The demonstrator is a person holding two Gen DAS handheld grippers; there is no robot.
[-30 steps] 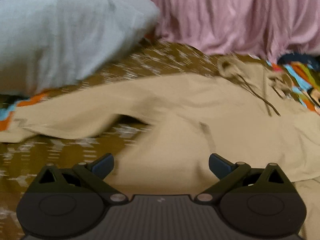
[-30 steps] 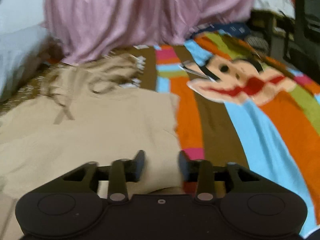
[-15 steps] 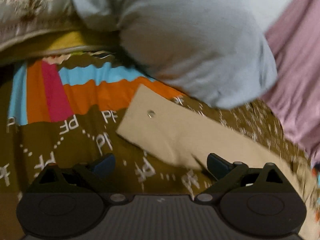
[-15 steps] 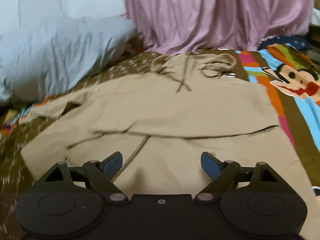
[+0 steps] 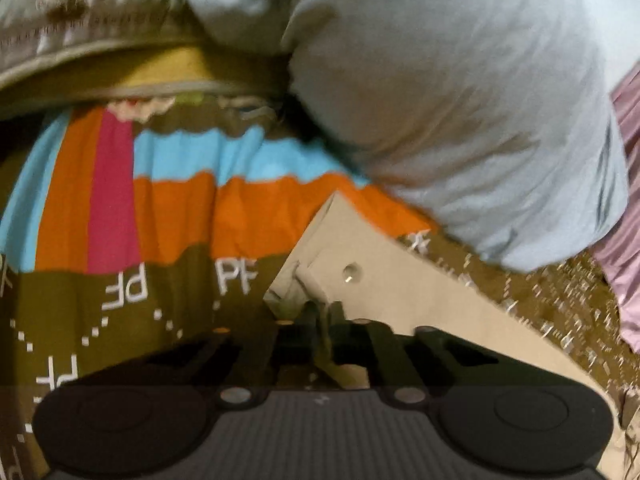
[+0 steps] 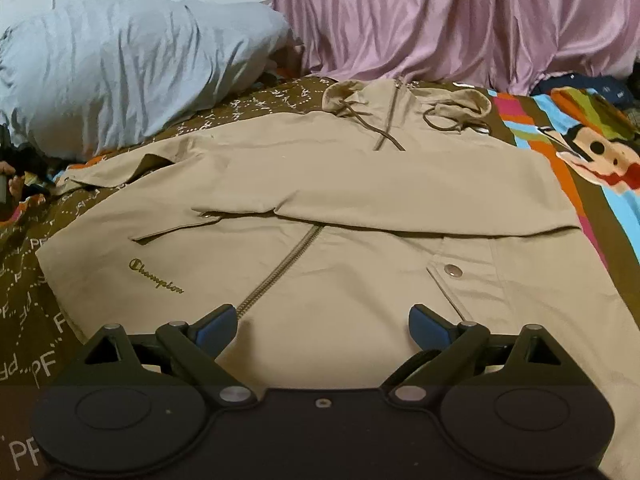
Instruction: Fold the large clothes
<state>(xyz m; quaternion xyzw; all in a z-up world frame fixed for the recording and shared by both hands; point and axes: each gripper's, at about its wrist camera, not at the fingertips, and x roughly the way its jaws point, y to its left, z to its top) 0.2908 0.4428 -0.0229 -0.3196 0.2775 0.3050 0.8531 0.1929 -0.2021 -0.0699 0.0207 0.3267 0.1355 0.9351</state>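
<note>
- The left gripper (image 5: 322, 312) sits low over the bedspread (image 5: 120, 216), its fingers drawn together on the cuff end of the jacket's sleeve (image 5: 384, 280), just in front of the pillow (image 5: 460, 112).
- The sleeve runs as a long strip from the pinched cuff away to the lower right; a snap (image 5: 351, 271) shows near the cuff.
- The right gripper (image 6: 322, 322) hovers over the jacket's lower front, fingers spread wide and holding nothing.
- The tan jacket (image 6: 320, 208) lies flat on the bedspread, front up, its length running from the hem near the right gripper to the hood (image 6: 404, 98) by the pink curtain (image 6: 460, 16).
- Its other sleeve is folded across the chest.
</note>
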